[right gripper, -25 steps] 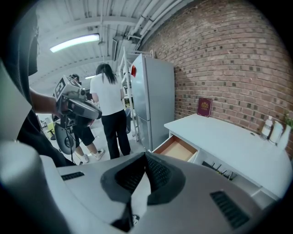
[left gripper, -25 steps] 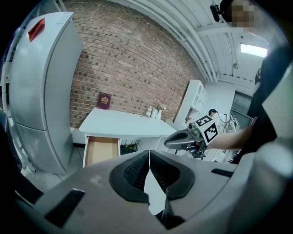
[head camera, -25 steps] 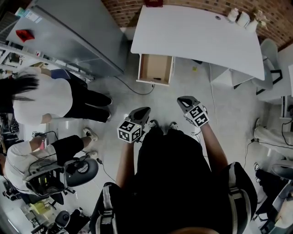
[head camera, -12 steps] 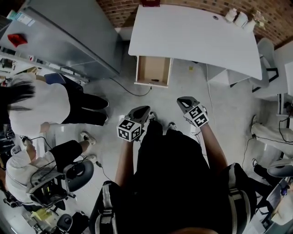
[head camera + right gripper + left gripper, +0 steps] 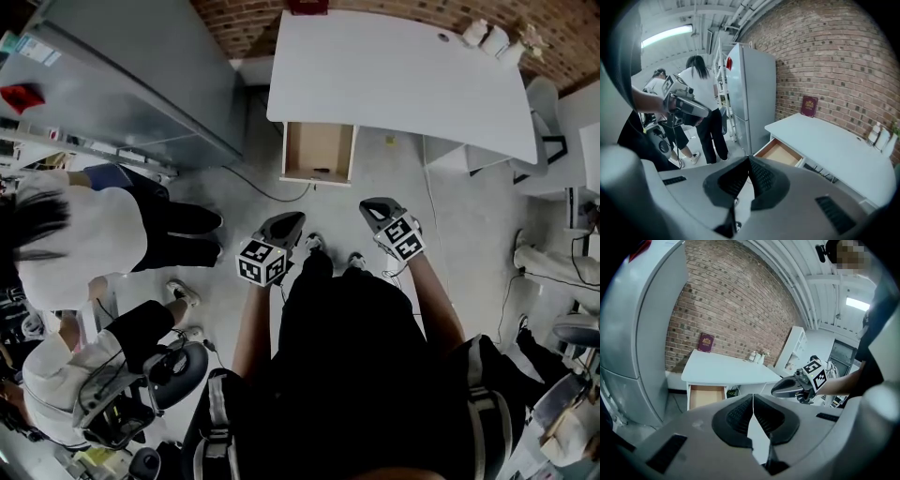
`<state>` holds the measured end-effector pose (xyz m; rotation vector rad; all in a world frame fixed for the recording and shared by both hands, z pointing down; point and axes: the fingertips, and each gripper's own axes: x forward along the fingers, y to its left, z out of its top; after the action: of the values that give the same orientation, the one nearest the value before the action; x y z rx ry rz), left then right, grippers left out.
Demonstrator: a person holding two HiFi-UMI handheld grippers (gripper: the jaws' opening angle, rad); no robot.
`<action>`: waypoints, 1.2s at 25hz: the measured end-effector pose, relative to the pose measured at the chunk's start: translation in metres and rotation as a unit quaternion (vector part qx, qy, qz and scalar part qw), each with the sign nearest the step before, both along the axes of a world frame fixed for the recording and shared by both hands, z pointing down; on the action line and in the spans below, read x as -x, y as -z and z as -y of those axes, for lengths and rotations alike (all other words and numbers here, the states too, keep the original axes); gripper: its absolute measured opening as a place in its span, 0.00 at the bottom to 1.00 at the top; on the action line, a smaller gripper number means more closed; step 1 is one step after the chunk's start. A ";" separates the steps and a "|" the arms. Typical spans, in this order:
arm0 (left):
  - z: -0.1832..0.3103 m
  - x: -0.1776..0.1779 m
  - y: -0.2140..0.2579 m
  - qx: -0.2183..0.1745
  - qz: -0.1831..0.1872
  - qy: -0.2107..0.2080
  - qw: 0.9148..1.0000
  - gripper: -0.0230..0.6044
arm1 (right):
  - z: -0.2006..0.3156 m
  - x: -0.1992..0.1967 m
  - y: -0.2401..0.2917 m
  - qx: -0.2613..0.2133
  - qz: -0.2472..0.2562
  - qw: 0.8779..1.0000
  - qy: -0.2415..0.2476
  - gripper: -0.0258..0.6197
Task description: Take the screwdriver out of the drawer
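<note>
The open wooden drawer (image 5: 319,150) hangs under the white desk (image 5: 403,70), straight ahead of me across the floor. A small dark item (image 5: 322,172) lies at the drawer's front edge; it is too small to identify as the screwdriver. My left gripper (image 5: 292,219) and right gripper (image 5: 371,204) are held side by side above the floor, well short of the drawer. In both gripper views the jaws meet with nothing between them. The left gripper view shows the drawer (image 5: 707,395) and the right gripper (image 5: 787,388). The right gripper view shows the drawer (image 5: 780,153) and the left gripper (image 5: 687,106).
A tall grey fridge (image 5: 141,75) stands left of the desk. Two people (image 5: 84,234) are at my left, with a chair (image 5: 141,384) near them. Bottles (image 5: 492,36) stand on the desk's far right corner, and a red book (image 5: 706,342) leans on the brick wall.
The drawer has come slightly lower in the head view and both grippers sit a little higher. The people at the left have shifted. The jaws stay shut.
</note>
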<state>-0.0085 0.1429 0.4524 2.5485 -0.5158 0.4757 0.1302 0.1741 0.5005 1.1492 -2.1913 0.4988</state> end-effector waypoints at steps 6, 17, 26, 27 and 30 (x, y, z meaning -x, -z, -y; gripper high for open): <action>0.028 0.012 -0.007 0.007 -0.008 -0.010 1.000 0.06 | 0.023 0.013 -0.008 0.003 -0.016 1.000 -0.003 0.13; 0.082 0.047 -0.016 -0.006 -0.025 -0.015 1.000 0.06 | 0.065 0.047 -0.017 -0.006 -0.040 0.999 -0.002 0.13; 0.095 0.056 -0.017 -0.005 -0.032 -0.019 0.999 0.06 | 0.076 0.062 -0.019 -0.002 -0.046 0.999 0.018 0.13; 0.095 0.056 -0.018 -0.004 -0.033 -0.017 0.999 0.06 | 0.076 0.062 -0.021 -0.001 -0.045 0.999 0.020 0.13; 0.096 0.057 -0.020 -0.004 -0.029 -0.009 1.000 0.06 | 0.080 0.060 -0.028 0.004 -0.044 0.999 0.026 0.13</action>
<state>-0.0653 0.0472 0.4721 2.5688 -0.4742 0.4059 0.0706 0.0946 0.5281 1.0862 -2.1370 0.4254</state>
